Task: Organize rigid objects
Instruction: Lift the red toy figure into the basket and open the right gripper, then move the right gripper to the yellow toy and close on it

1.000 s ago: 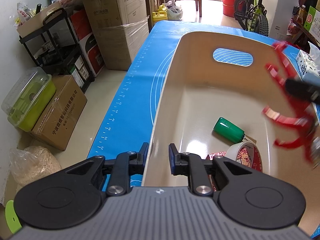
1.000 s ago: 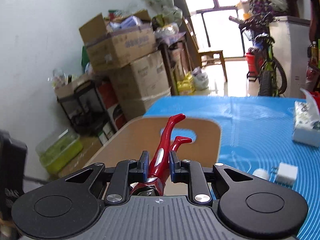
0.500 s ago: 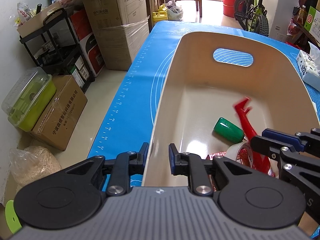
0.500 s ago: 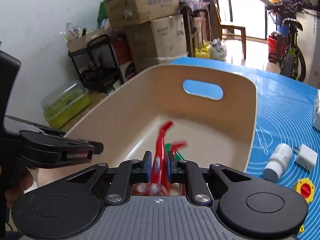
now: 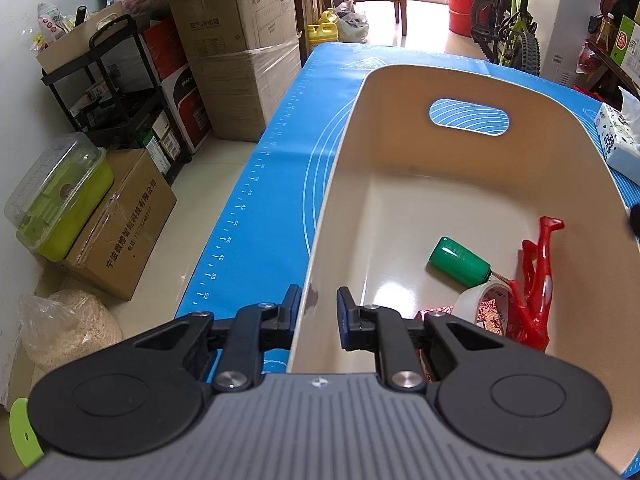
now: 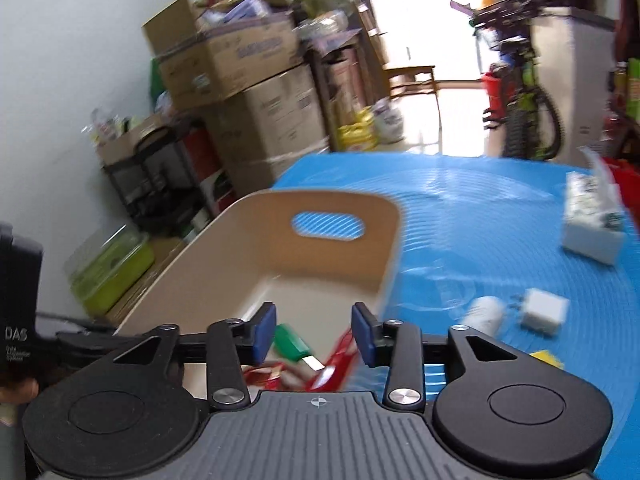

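Observation:
A beige bin (image 5: 344, 184) stands on the blue mat (image 5: 260, 184). In it lie a red figure (image 5: 538, 276), a green bottle (image 5: 460, 262) and a tape roll (image 5: 486, 304). My left gripper (image 5: 318, 306) is shut on the bin's near left rim. My right gripper (image 6: 314, 334) is open and empty above the bin (image 6: 224, 264), with the red figure (image 6: 338, 364) and green bottle (image 6: 292, 342) below it. On the mat to the right lie a white bottle (image 6: 482, 314), a white charger (image 6: 544, 310) and a yellow piece (image 6: 546, 358).
A tissue pack (image 6: 592, 220) sits on the mat at the far right and also shows in the left wrist view (image 5: 618, 140). Cardboard boxes (image 5: 240, 40), a black shelf cart (image 5: 116, 92) and a green lidded box (image 5: 60, 208) stand on the floor left of the table.
My right gripper opened and let the red figure go into the bin, then lifted back out. My left gripper has kept its hold on the bin rim.

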### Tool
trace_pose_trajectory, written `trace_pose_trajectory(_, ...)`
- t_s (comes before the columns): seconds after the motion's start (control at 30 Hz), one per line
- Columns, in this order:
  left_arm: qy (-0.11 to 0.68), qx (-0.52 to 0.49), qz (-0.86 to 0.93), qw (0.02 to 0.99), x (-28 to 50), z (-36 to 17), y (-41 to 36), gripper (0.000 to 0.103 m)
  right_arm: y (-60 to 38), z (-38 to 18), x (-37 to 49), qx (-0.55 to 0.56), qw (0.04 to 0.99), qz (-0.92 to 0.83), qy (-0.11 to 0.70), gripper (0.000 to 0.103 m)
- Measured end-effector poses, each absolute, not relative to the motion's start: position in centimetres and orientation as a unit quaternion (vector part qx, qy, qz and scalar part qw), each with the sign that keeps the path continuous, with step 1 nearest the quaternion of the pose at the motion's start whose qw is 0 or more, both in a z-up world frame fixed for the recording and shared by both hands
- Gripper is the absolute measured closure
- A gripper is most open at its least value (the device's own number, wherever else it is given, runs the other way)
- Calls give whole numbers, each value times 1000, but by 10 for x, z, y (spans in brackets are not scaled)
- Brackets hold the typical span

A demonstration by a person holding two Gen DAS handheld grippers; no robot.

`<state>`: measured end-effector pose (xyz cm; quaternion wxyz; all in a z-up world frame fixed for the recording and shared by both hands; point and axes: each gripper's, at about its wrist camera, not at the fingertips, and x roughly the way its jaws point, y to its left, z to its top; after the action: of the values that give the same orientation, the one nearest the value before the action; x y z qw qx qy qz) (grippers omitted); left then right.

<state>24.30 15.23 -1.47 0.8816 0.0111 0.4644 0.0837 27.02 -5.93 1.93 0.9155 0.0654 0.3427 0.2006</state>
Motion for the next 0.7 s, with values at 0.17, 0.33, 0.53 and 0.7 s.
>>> trace_pose_trajectory(0.17, 464, 10, 84, 882, 243, -15, 152, 82, -103, 22, 275, 89, 919, 151, 353, 42)
trace_pose_trajectory(0.33, 464, 10, 86, 882, 243, -15, 153, 84, -132, 10, 278, 89, 920, 100, 368, 40)
trace_pose_trajectory(0.53, 463, 9, 88, 882, 242, -14, 156, 88, -148, -7, 281, 76, 914, 77, 392, 36)
trace_pose_trajectory(0.7, 464, 8, 89, 882, 242, -15, 157, 88, -155, -22, 286, 58, 906, 66, 415, 35)
